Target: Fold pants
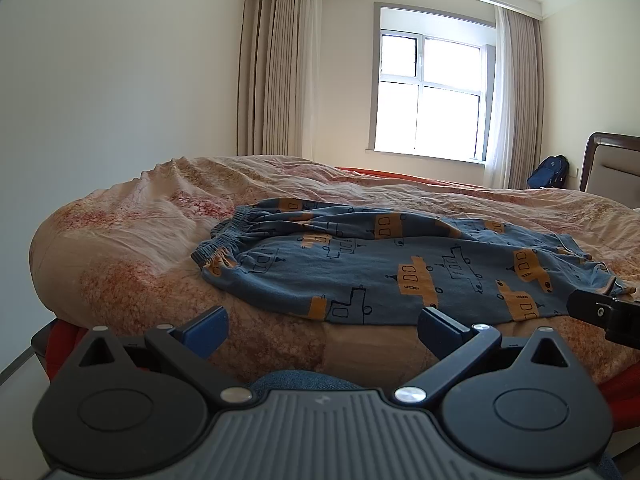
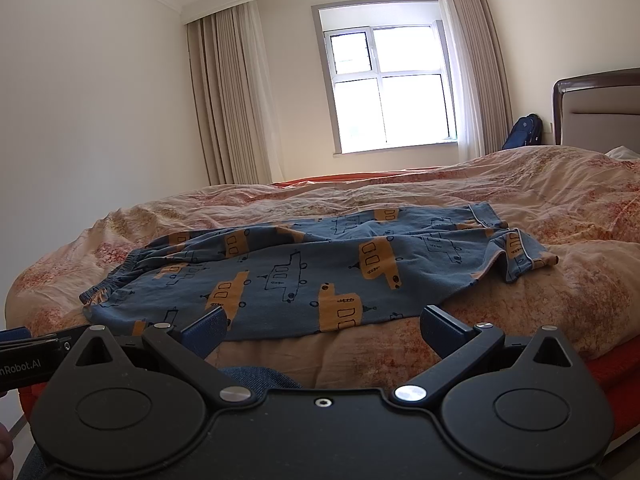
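pants (image 1: 384,276): flat just ahead of both tongs, waistband left (ready for my fold).
L tongs (image 1: 322,330): wide, empty.
R tongs (image 2: 322,330): wide, empty.

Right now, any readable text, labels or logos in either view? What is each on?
"nRobot.AI" on the left gripper body at the right wrist view's left edge; the start is cut off by the frame.
Small embossed logo on the left gripper housing in its own view: too small to read.
Pants: drawn vehicles only, no words.
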`<action>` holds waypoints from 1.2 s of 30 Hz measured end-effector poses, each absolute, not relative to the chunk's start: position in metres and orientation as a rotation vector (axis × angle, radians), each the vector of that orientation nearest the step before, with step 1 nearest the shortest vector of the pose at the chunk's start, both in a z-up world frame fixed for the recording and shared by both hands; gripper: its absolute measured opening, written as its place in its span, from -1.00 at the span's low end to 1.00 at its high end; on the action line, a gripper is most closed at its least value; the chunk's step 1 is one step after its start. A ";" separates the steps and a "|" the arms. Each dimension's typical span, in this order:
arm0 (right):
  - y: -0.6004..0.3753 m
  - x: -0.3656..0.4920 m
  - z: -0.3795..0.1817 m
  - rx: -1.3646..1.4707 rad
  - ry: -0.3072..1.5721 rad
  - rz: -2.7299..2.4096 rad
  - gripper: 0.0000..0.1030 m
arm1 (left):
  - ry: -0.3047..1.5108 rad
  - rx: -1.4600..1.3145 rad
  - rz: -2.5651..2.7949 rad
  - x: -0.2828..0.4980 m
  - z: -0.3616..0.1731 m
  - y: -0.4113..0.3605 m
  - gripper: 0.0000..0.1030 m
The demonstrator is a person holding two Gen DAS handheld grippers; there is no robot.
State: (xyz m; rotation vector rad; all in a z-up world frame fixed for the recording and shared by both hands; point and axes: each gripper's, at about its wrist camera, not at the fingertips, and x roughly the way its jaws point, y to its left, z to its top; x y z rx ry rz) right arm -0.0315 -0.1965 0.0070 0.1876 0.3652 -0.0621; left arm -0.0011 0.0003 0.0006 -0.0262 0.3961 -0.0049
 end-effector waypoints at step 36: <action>-0.193 -0.031 0.007 0.179 0.369 -0.050 0.99 | 0.429 -0.027 -0.035 0.009 0.001 -0.001 0.99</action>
